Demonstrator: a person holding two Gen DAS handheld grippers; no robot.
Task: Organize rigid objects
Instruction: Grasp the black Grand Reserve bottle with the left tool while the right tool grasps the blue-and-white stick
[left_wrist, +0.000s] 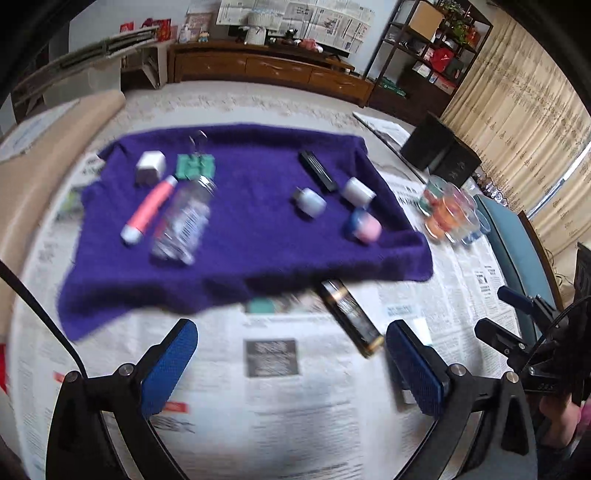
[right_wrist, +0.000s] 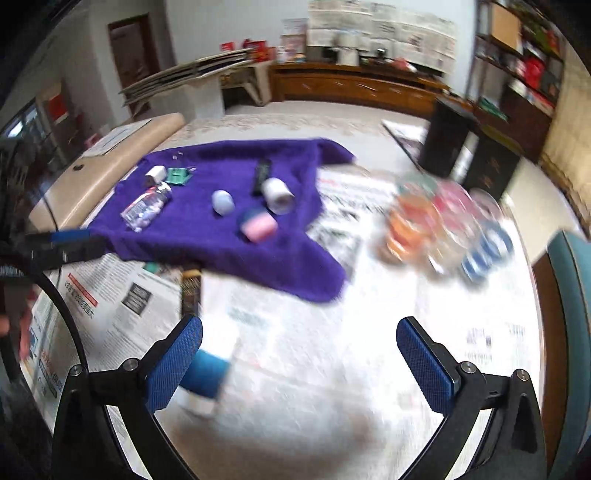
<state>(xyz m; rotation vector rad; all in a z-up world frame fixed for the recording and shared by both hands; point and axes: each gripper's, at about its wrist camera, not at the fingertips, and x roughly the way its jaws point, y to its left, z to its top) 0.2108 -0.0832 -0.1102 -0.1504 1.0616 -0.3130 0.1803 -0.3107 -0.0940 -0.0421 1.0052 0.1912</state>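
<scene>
— How are the claws held?

— The left gripper (left_wrist: 291, 360) is spread wide, nothing clasped; the right gripper (right_wrist: 299, 354) is likewise parted and empty.

— Where are the objects found?

— A bottle (left_wrist: 183, 221), a pink tube (left_wrist: 149, 209) and a white cube (left_wrist: 150, 166) are laid on the purple towel (left_wrist: 236, 266). A black box (left_wrist: 350, 317) is seen on the newspaper (left_wrist: 295, 406), just before the towel's edge. A white tube (right_wrist: 218, 343) lies beside the right gripper's left finger. Cups (right_wrist: 443, 229) are grouped apart, blurred.

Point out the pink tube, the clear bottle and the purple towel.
pink tube (left_wrist: 149, 209), left wrist view, middle of its body
clear bottle (left_wrist: 183, 220), left wrist view, labelled middle
purple towel (left_wrist: 255, 240), left wrist view, bare cloth near its centre
</scene>
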